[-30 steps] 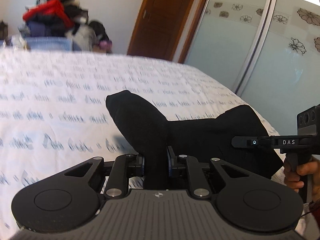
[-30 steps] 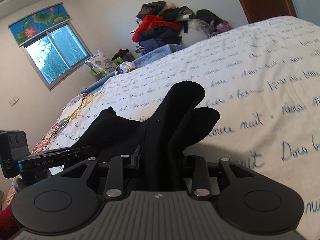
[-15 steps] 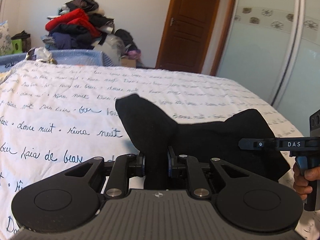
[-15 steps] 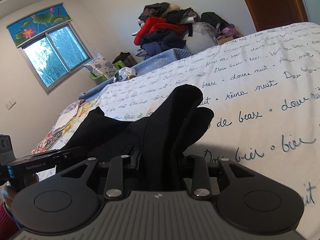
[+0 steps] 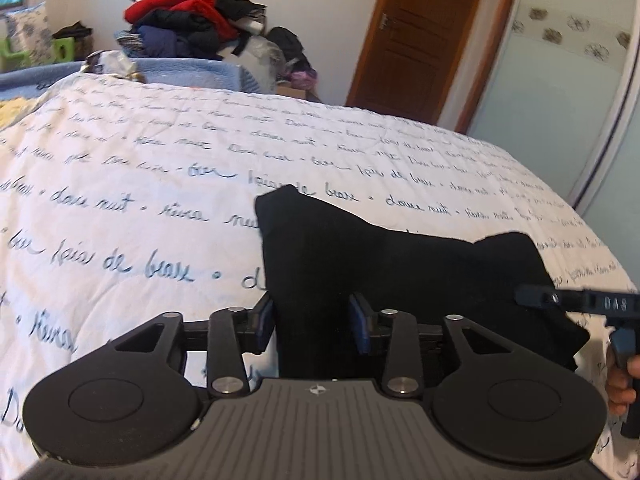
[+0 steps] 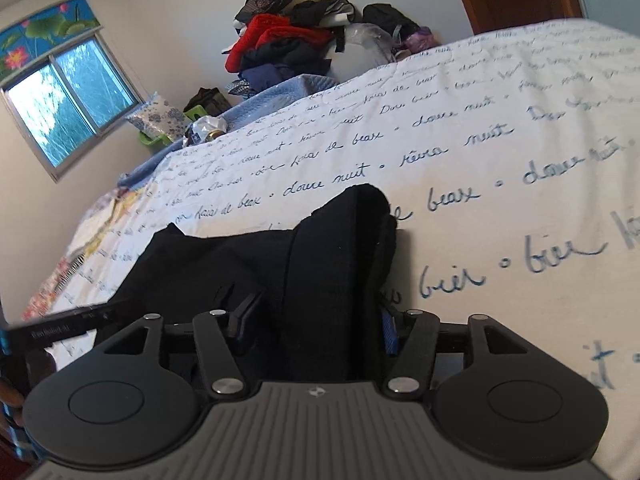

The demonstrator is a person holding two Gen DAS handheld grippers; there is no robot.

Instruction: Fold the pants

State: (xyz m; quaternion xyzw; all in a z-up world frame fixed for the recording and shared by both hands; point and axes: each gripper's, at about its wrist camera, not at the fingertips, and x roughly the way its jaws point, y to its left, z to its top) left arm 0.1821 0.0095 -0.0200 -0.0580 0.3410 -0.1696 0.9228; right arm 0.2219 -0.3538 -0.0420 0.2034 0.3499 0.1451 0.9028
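Black pants (image 5: 380, 264) lie on the white bed cover with blue script (image 5: 160, 184). My left gripper (image 5: 314, 324) has its jaws parted around a fold of the fabric, with gaps at both pads. In the right wrist view the same pants (image 6: 248, 268) run between the fingers of my right gripper (image 6: 316, 328), whose jaws are also spread wide around the cloth. The right gripper's body shows at the right edge of the left wrist view (image 5: 592, 304). The left gripper's body shows at the left edge of the right wrist view (image 6: 60, 324).
A pile of clothes (image 5: 188, 20) is stacked beyond the far edge of the bed, also seen in the right wrist view (image 6: 296, 36). A brown door (image 5: 416, 36) and a glass wardrobe panel (image 5: 560, 92) stand at the right. A window (image 6: 60, 108) is at the left.
Both grippers have opened: the jaws were pinched on the pants and now stand apart around the cloth. Both views have dropped closer to the bed, and the pants lie lower.
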